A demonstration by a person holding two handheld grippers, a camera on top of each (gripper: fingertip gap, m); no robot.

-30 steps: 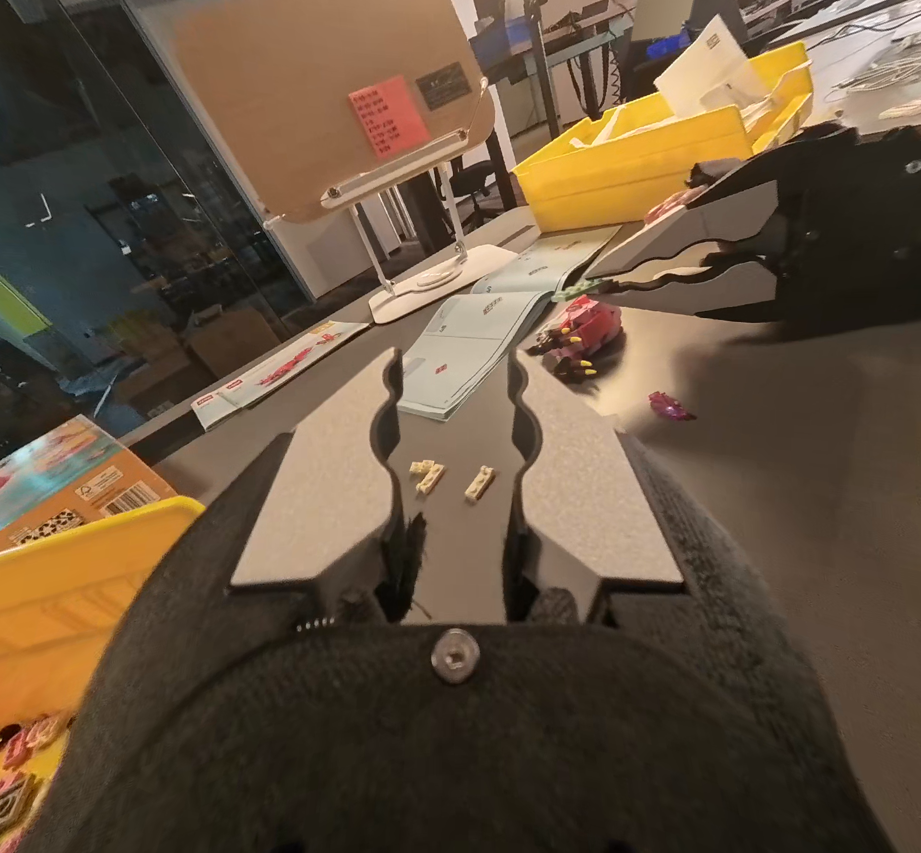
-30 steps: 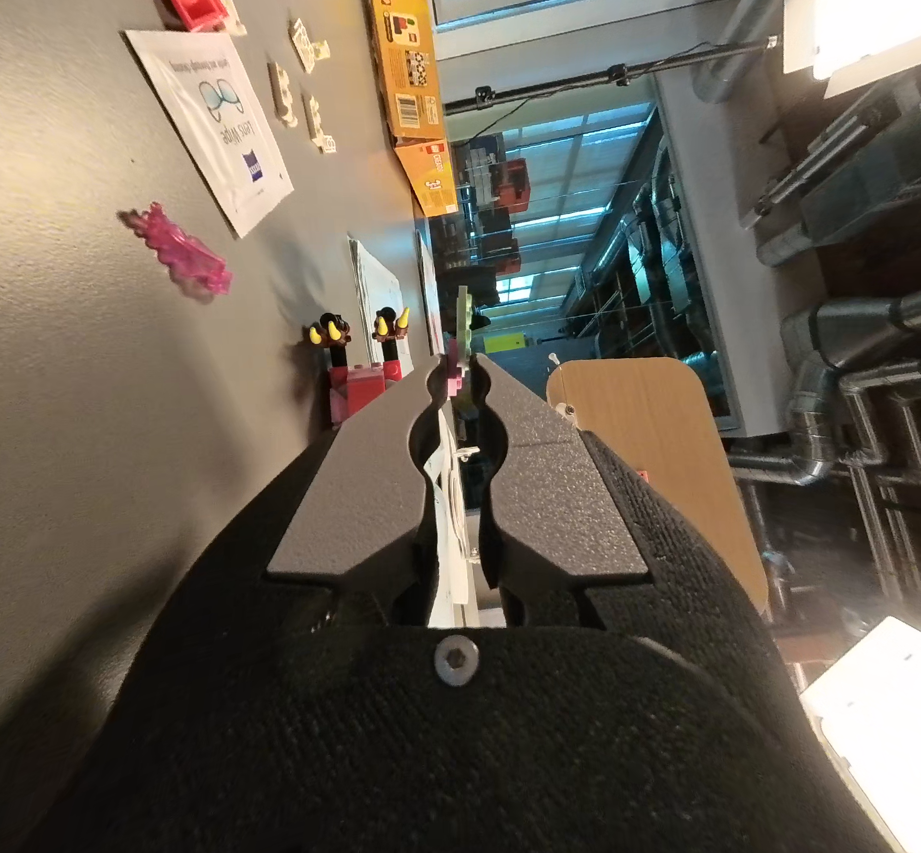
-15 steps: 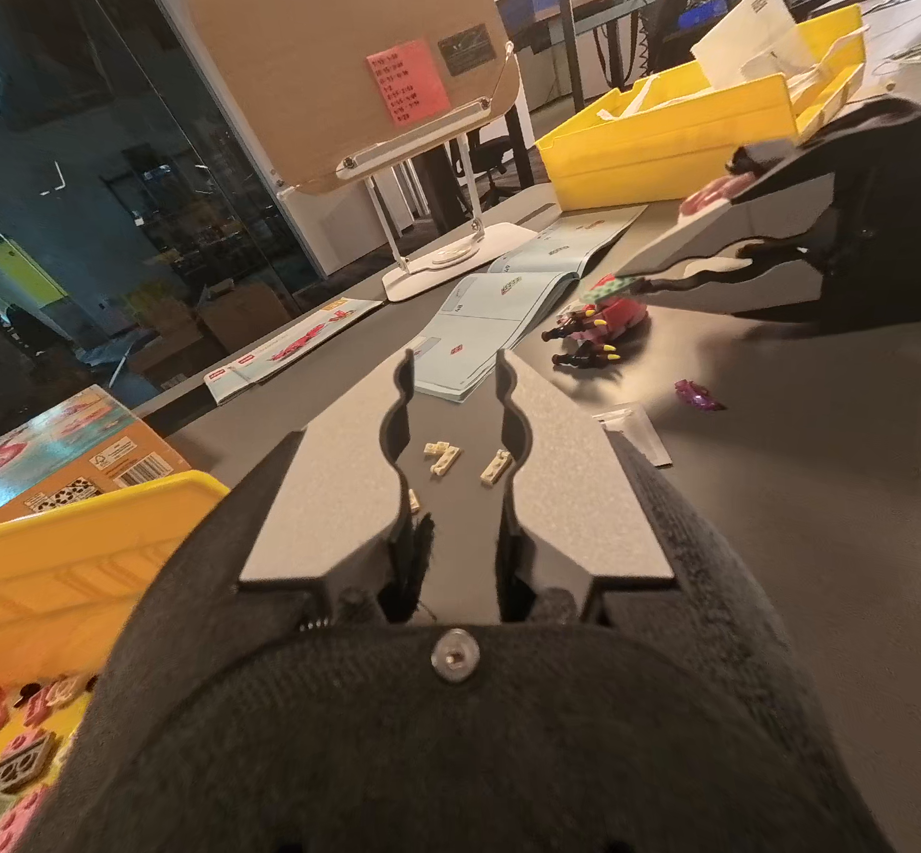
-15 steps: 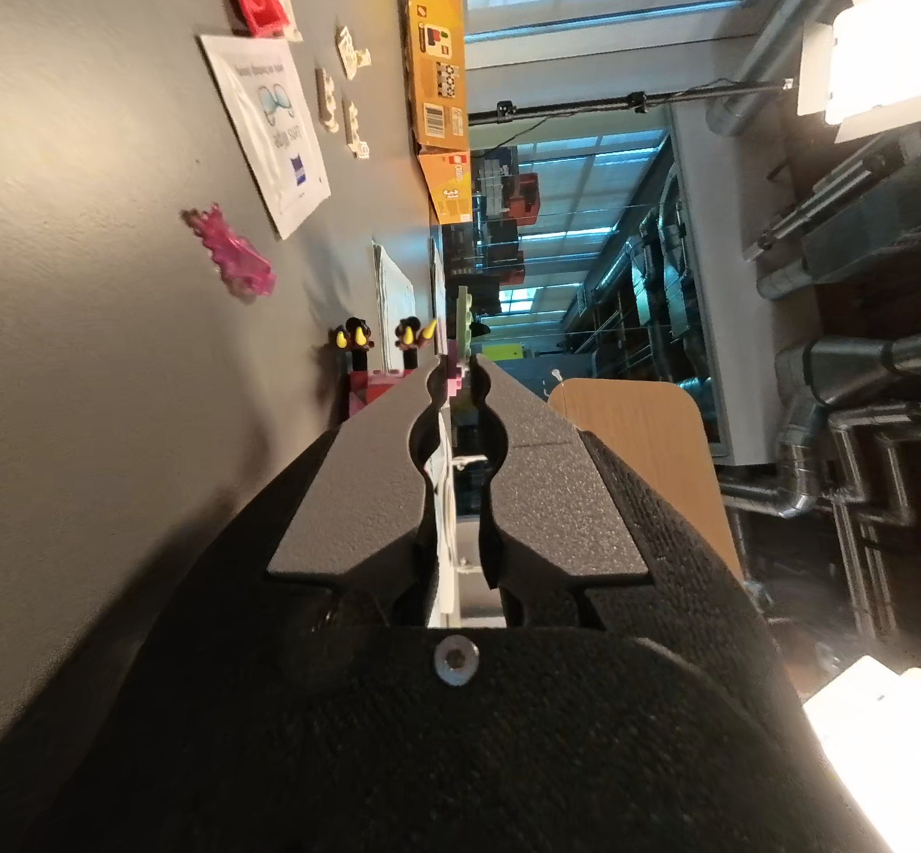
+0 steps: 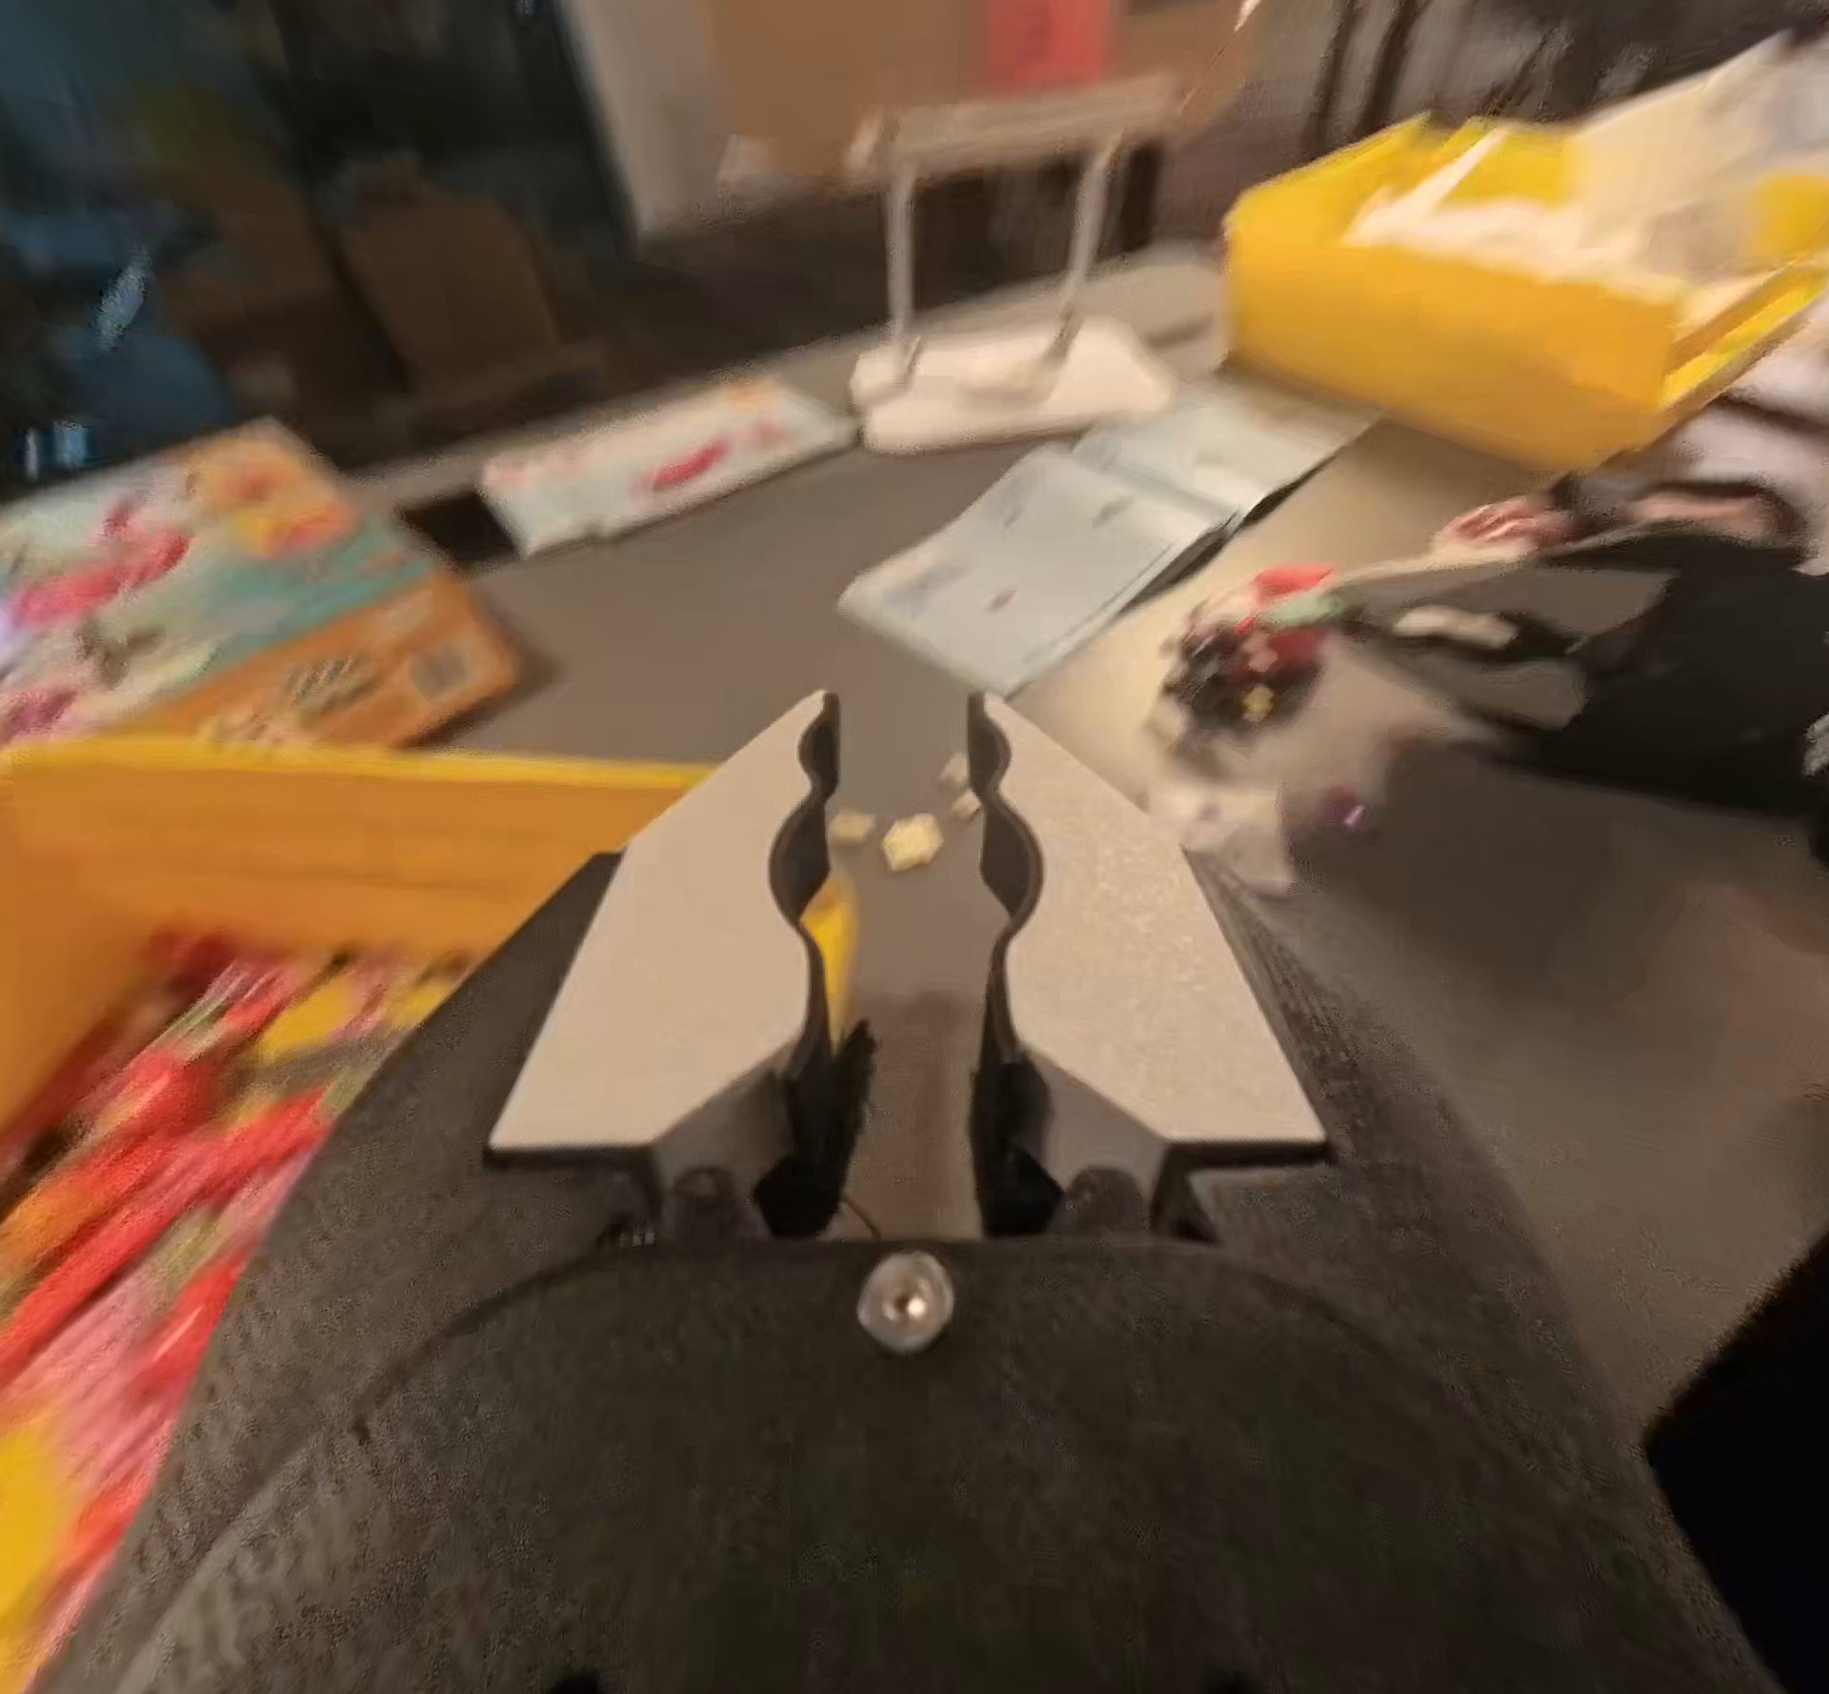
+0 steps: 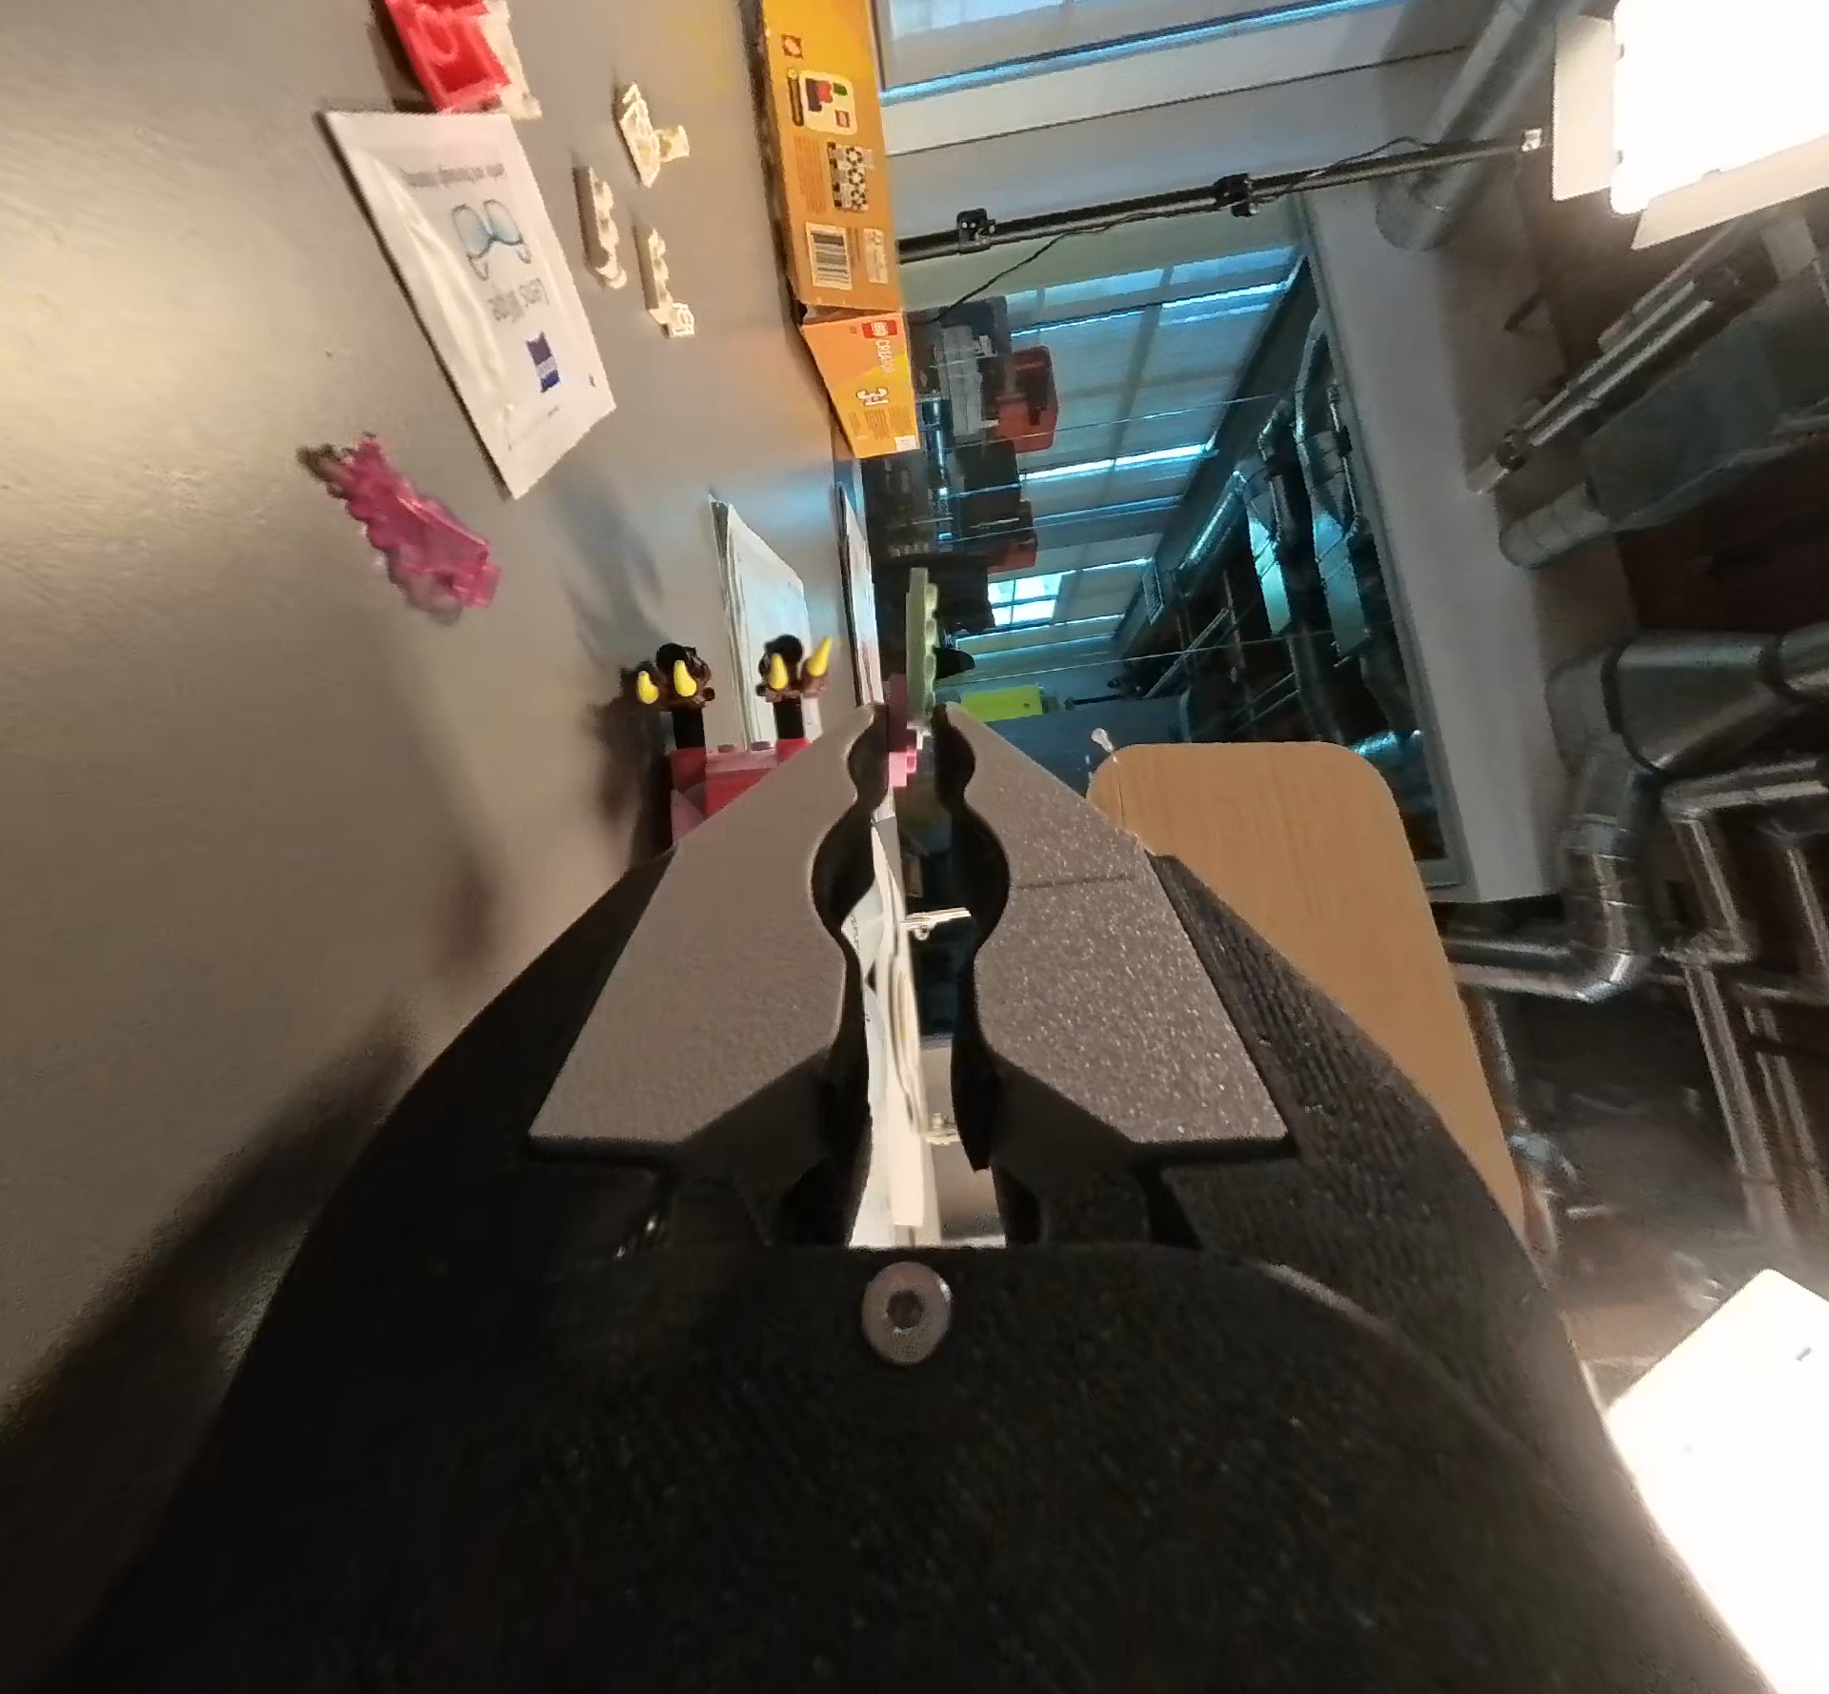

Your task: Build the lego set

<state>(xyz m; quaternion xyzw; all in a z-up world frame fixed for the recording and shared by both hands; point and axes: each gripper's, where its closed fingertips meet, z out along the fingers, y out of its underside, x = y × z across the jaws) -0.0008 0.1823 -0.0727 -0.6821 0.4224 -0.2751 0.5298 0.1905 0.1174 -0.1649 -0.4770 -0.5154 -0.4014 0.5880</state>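
My right gripper (image 6: 906, 721) is shut on a small green plate (image 6: 920, 647) with a pink piece (image 6: 903, 746) fixed to it. It holds them just beside a red brick model (image 6: 722, 756) with black legs and yellow claws. The left wrist view is blurred. It shows that gripper (image 5: 1316, 602) at the model (image 5: 1257, 647) on the right. My left gripper (image 5: 899, 716) is open and empty above the grey table (image 5: 693, 637). Small cream pieces (image 5: 911, 840) lie on the table beyond its fingertips. A yellow bin (image 5: 297, 835) of red and pink pieces is at its left.
An open booklet (image 5: 1069, 548), a board stand (image 5: 990, 379) and a second yellow bin (image 5: 1435, 340) lie farther back. An orange box (image 5: 247, 597) is at the left. A clear pink piece (image 6: 416, 528), a white sachet (image 6: 475, 280) and a red piece (image 6: 435, 33) lie on the table. The left gripper's tips are roughly 25 cm from the right gripper's.
My left gripper has pulled back and swung left over the yellow bin's edge, and its jaws have narrowed with nothing between them. My right gripper stays shut on the green plate beside the model.
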